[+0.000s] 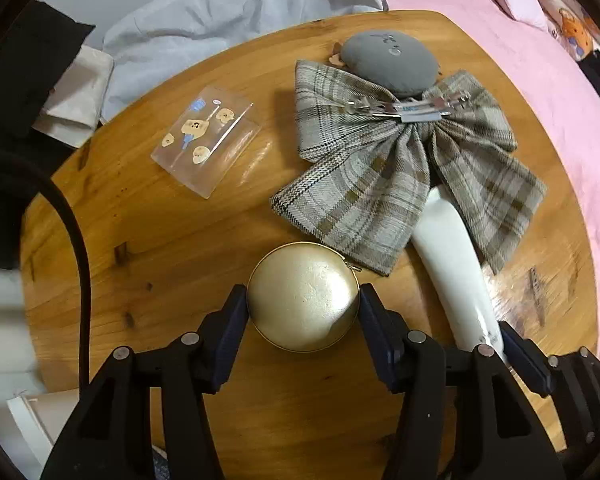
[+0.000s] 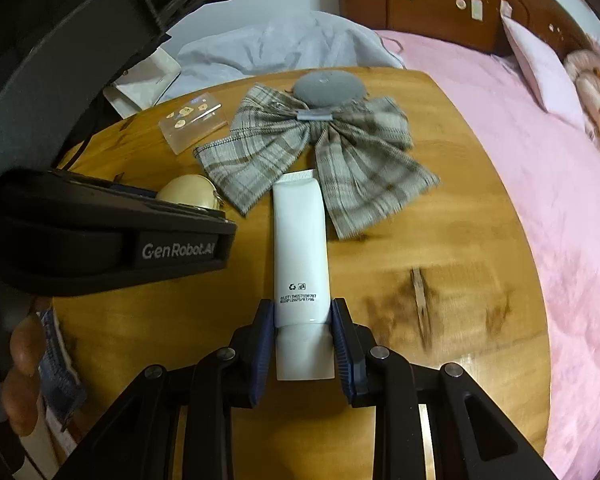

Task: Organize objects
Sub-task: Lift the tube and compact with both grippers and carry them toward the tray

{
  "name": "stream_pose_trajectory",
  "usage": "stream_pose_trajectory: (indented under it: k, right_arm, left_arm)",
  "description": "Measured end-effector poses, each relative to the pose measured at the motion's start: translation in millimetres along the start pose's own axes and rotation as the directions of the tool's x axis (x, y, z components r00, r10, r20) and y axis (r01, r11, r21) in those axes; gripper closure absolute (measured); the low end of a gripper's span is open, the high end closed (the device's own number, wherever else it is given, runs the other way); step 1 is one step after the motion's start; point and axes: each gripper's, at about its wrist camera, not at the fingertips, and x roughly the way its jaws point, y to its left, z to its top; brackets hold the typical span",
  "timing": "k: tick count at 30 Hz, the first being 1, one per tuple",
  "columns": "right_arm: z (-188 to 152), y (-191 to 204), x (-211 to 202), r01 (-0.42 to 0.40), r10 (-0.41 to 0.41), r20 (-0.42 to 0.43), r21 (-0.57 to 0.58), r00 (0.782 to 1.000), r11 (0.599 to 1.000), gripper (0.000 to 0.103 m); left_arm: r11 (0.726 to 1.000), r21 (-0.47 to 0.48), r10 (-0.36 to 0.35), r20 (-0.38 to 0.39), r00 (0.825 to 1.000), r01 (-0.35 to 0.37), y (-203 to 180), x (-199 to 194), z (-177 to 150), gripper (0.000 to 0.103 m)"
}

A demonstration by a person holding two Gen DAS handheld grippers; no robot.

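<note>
Both grippers set on items at the near edge of the wooden table (image 1: 148,240).

The left gripper (image 1: 303,304) brackets the round gold tin (image 1: 303,297), apparently clamping it. Right of it, the right gripper (image 2: 303,344) grasps the white tube (image 2: 300,248) at its cap end; its long axis runs straight away, far end under the plaid bow (image 2: 316,152).

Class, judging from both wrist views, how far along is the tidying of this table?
Nothing looks sorted yet. In hand: the left gripper clamps the gold tin; the right gripper clamps the white tube. Left: the plaid bow, grey pouch and sticker card.
</note>
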Motion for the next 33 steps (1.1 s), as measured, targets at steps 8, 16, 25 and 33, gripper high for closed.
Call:
stream_pose_trajectory:
  k: [8,16,25,33]
  right_arm:
    - [-28,-14,-21,-0.061,0.063,-0.031,0.086,0.997,0.994,0.074]
    - [-48,-11,-47,-0.088,0.090,-0.019,0.110,0.996,0.990,0.074]
    - [-64,-4,-95,-0.112,0.108,0.037,0.140,0.993,0.984,0.074]
    - [-67,16,-135,-0.125,0.113,0.100,0.121,0.989,0.985,0.074]
  left_arm:
    - [0.999,0.033,0.035,0.005,0.999,-0.035,-3,-23,-22,0.044]
    - [0.998,0.054,0.018,0.023,1.000,-0.019,6,-48,-41,0.044]
    - [0.997,0.069,-0.019,0.053,0.998,0.015,9,-86,-58,0.044]
    - [0.997,0.063,-0.046,0.095,0.994,0.040,21,-122,-74,0.044]
